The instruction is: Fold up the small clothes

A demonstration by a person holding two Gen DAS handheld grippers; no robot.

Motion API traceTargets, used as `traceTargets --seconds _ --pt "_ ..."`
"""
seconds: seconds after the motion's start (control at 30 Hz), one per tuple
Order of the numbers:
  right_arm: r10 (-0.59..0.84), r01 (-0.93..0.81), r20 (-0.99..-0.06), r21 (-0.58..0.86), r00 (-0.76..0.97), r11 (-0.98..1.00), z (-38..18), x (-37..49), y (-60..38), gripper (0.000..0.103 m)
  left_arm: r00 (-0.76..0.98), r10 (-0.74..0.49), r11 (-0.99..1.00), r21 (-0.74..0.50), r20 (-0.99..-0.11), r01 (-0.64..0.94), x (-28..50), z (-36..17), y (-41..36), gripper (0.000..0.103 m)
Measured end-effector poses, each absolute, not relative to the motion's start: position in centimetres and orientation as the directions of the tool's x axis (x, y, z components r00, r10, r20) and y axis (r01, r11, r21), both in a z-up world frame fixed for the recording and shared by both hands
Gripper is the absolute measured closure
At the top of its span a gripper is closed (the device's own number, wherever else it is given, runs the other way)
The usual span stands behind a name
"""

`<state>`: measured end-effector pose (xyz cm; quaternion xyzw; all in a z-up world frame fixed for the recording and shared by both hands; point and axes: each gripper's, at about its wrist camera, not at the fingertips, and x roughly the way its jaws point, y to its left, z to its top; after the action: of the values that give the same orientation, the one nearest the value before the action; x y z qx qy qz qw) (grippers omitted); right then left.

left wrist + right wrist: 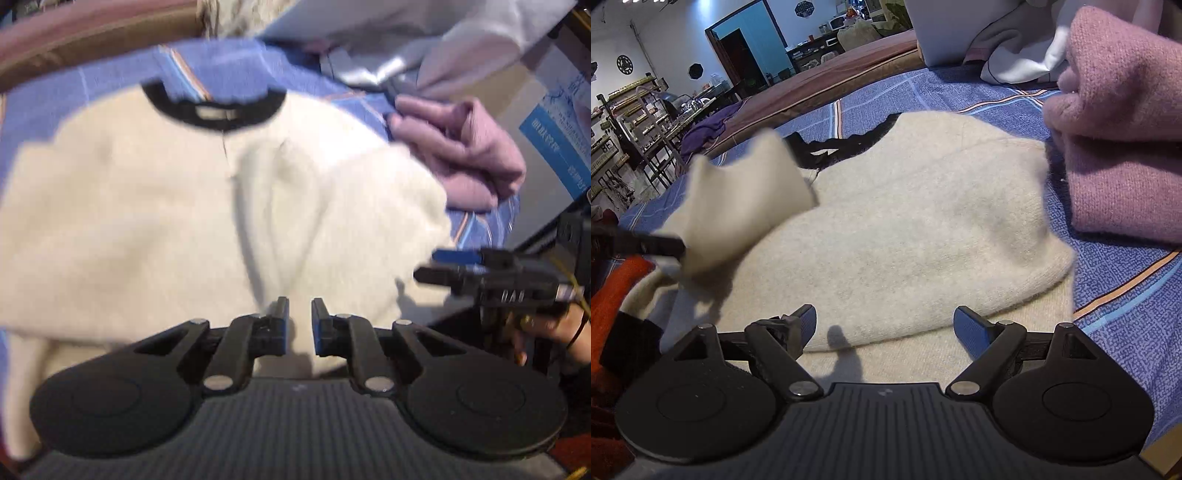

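While left gripper (299,325) pinches cream sweater (166,221) sleeve, R gripper (884,325) jaws apart

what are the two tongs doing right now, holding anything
left tongs: closed on a lifted flap of the cream sweater
right tongs: open, holding nothing, over the sweater's near edge

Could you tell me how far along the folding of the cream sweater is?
Partly done. The pink sweater lies bunched beside it, not neatly folded. On the cream sweater, one side is folded over the middle. In hand: the left tongs hold a sleeve lifted. The right tongs are open. The final folds remain.
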<state>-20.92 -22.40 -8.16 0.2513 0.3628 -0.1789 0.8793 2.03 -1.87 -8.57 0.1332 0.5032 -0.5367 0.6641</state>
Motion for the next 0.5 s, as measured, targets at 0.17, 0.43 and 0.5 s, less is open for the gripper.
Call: traceTargets --seconds 0.17,0.43,0.5 --pt "-0.070 0.453 -0.683 0.401 0.727 0.796 -7.6 -20.9 -23.2 0.000 0.025 -0.544 0.465 -0.278 -0.838 0.841 0.0 -9.6 1.3 0.006" --pt "0.036 0.336 -0.578 0.522 0.815 0.784 -5.3 -13.9 -24.4 0.000 0.387 -0.404 0.568 0.104 -0.829 0.816 1.2 -4.4 3.5 0.002" --pt "0.075 0.296 -0.585 0.511 0.807 0.807 -4.1 -10.7 -23.3 0.000 0.401 -0.377 0.592 0.116 -0.835 0.798 1.2 -4.8 3.8 0.002"
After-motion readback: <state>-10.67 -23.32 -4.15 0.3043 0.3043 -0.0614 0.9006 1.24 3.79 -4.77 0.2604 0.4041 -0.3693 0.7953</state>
